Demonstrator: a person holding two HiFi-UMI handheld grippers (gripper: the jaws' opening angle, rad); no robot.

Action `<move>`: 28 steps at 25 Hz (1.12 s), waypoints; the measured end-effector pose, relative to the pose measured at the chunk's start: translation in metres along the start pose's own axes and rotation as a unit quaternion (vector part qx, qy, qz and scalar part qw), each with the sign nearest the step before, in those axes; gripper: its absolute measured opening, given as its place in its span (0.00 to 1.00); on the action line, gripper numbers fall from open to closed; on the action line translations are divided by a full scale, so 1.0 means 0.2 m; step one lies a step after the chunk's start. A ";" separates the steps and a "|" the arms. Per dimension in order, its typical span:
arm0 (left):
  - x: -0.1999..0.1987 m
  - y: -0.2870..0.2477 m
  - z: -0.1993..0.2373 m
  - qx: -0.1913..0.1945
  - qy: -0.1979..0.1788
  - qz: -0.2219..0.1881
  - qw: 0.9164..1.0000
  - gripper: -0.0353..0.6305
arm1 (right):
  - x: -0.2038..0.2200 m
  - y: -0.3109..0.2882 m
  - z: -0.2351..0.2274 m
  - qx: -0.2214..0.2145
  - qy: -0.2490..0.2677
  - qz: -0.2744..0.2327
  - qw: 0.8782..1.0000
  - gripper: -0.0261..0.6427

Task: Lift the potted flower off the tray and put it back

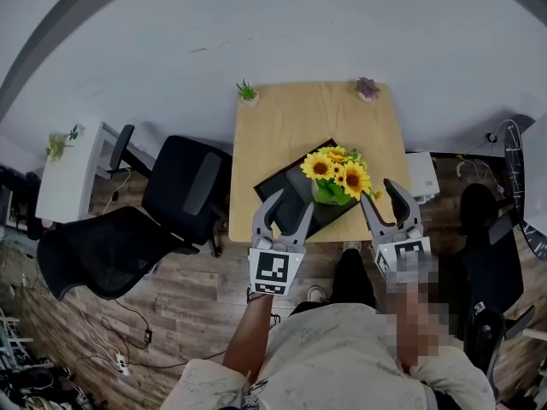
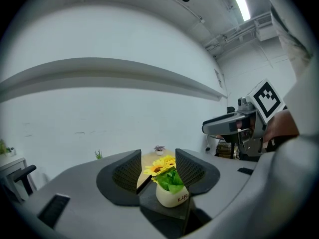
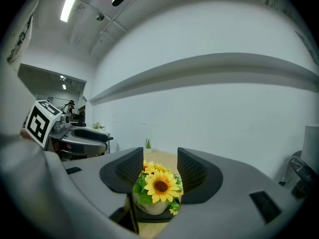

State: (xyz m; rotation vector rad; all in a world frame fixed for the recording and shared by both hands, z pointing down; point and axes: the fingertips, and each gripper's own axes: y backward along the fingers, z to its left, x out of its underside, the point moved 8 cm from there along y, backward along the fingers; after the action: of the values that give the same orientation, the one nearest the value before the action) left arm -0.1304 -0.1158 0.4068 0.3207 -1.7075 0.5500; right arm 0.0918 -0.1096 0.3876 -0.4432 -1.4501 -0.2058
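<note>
A potted sunflower (image 1: 338,176) in a cream pot stands on a black tray (image 1: 295,188) near the front edge of a small wooden table (image 1: 282,122). My left gripper (image 1: 285,213) hovers open over the tray's front left part, short of the pot. To the flower's right, my right gripper (image 1: 382,200) is also open and holds nothing. In the left gripper view the pot (image 2: 171,194) shows ahead between the open jaws of that gripper (image 2: 157,169). The right gripper view has the flower (image 3: 160,185) ahead of its own gripper (image 3: 160,169), with the left gripper (image 3: 75,133) at the left.
Two small potted plants (image 1: 248,92) (image 1: 367,88) stand at the table's far corners. Black office chairs (image 1: 184,186) (image 1: 94,250) sit to the left of the table, another chair (image 1: 479,212) to the right. A white side table (image 1: 73,173) stands far left.
</note>
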 end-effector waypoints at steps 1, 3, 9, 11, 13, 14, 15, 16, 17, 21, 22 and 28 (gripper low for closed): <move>0.01 0.00 0.00 0.001 0.000 0.004 1.000 0.37 | 0.01 0.00 0.00 -0.001 -0.001 0.003 1.000 0.36; 0.04 -0.01 -0.01 0.002 0.000 0.011 1.000 0.37 | 0.04 0.00 0.00 -0.004 -0.003 0.010 1.000 0.36; 0.10 0.00 -0.02 0.006 0.002 0.030 1.000 0.37 | 0.11 -0.01 0.03 -0.012 -0.007 0.029 0.999 0.36; 0.12 0.00 -0.03 0.007 0.003 0.035 0.999 0.37 | 0.13 -0.01 0.03 -0.013 -0.007 0.035 0.999 0.36; 0.14 0.00 -0.03 0.008 0.005 0.040 0.999 0.37 | 0.16 -0.01 0.03 -0.015 -0.007 0.043 0.999 0.36; 0.15 0.00 -0.04 0.008 0.005 0.043 0.999 0.37 | 0.17 -0.01 0.03 -0.015 -0.007 0.047 0.999 0.36; 0.17 0.00 -0.04 0.009 0.006 0.046 0.999 0.37 | 0.19 -0.01 0.03 -0.016 -0.008 0.051 0.999 0.36; 0.18 0.01 -0.04 0.010 0.006 0.049 0.999 0.37 | 0.21 0.00 0.04 -0.016 -0.009 0.055 0.998 0.36; 0.19 0.01 -0.05 0.010 0.005 0.052 0.999 0.37 | 0.22 0.00 0.04 -0.017 -0.010 0.059 0.998 0.36; 0.24 0.01 -0.06 0.013 0.005 0.064 0.998 0.37 | 0.28 0.00 0.05 -0.022 -0.010 0.075 0.997 0.36; 0.26 0.01 -0.06 0.014 0.006 0.067 0.998 0.37 | 0.29 0.00 0.06 -0.023 -0.010 0.079 0.997 0.36; 0.34 0.02 -0.08 0.017 0.009 0.085 0.996 0.37 | 0.39 -0.01 0.07 -0.028 -0.014 0.101 0.994 0.36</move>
State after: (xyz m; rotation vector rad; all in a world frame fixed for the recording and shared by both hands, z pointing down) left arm -0.1329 -0.0976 0.4744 0.1944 -1.7185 0.7049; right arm 0.0876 -0.0951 0.4654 -0.6377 -1.4182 -0.0780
